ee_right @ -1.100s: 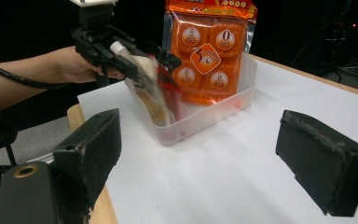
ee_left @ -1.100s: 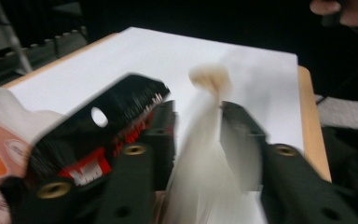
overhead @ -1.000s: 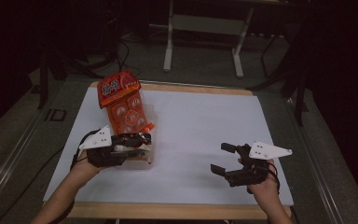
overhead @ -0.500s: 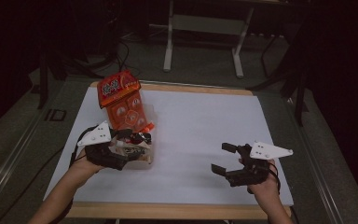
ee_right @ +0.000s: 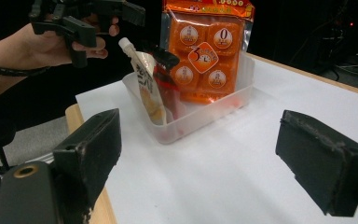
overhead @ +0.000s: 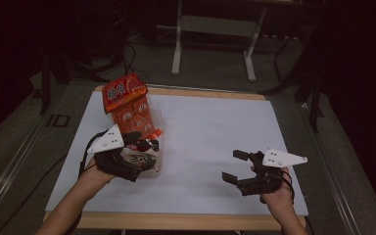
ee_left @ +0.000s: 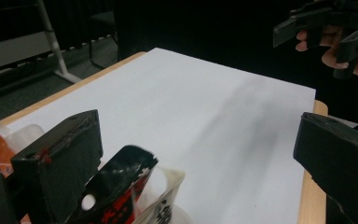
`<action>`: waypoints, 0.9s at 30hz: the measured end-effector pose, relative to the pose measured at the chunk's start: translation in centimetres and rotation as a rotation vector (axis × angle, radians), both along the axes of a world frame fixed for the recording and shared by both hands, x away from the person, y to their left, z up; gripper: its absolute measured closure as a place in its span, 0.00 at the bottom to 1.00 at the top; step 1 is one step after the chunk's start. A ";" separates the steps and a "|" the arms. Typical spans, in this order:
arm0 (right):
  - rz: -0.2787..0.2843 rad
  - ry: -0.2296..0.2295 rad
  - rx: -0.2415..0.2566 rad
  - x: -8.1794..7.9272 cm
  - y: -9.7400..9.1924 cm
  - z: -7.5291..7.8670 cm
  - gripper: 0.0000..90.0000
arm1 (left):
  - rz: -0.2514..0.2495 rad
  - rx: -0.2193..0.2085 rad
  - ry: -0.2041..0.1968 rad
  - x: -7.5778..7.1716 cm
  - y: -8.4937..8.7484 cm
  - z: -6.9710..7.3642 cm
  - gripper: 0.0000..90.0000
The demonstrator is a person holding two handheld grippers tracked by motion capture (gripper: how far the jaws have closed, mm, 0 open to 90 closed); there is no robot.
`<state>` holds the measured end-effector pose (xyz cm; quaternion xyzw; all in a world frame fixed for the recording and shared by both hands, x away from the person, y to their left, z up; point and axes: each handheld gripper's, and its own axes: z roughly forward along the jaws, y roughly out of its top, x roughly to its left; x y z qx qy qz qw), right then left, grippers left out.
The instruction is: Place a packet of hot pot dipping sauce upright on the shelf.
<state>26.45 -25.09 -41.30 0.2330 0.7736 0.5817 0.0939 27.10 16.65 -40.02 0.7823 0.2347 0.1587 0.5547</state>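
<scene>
A clear plastic bin (ee_right: 200, 116) stands on the left part of the white table top (overhead: 210, 132). In it an orange snack bag (overhead: 129, 105) stands upright, with a white spouted pouch (ee_right: 144, 91) and a dark red-and-black pouch (ee_right: 165, 81) in front of it. My left gripper (overhead: 139, 143) hovers just above the bin. Its jaws have just been opening and now stand wide. In the left gripper view the dark pouch's top (ee_left: 116, 186) pokes up beside one jaw, unpressed. My right gripper (overhead: 232, 165) is open and empty, low over the table's near right.
The table has a wooden rim (overhead: 191, 221) along the near edge. Beyond the far edge are dark floor and a white metal stand (overhead: 213, 29). Bare white surface (ee_right: 242, 172) lies between the bin and my right gripper.
My left gripper has risen off the bin and its jaws have spread, letting go of the pouch, which stays in the bin. The right gripper has kept still.
</scene>
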 end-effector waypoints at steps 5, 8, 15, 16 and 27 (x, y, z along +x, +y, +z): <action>-0.002 0.001 -0.001 0.0 0.0 0.0 0.16 | -0.024 -0.014 -0.011 -0.4 -1.0 0.4 0.01; -0.002 0.000 -0.001 0.0 0.0 0.0 0.16 | -0.041 -0.025 -0.017 -0.7 -1.4 0.5 0.01; -0.007 -0.008 -0.006 -0.2 -0.1 0.2 0.16 | -0.052 -0.016 -0.020 -1.4 -3.6 0.6 0.01; -0.008 -0.005 -0.006 -0.2 -0.1 0.1 0.16 | -0.052 -0.016 -0.020 -1.4 -3.6 0.6 0.01; -0.006 0.004 -0.019 -0.4 0.0 -0.5 0.16 | -0.083 -0.026 -0.016 -2.4 -5.0 -0.1 0.01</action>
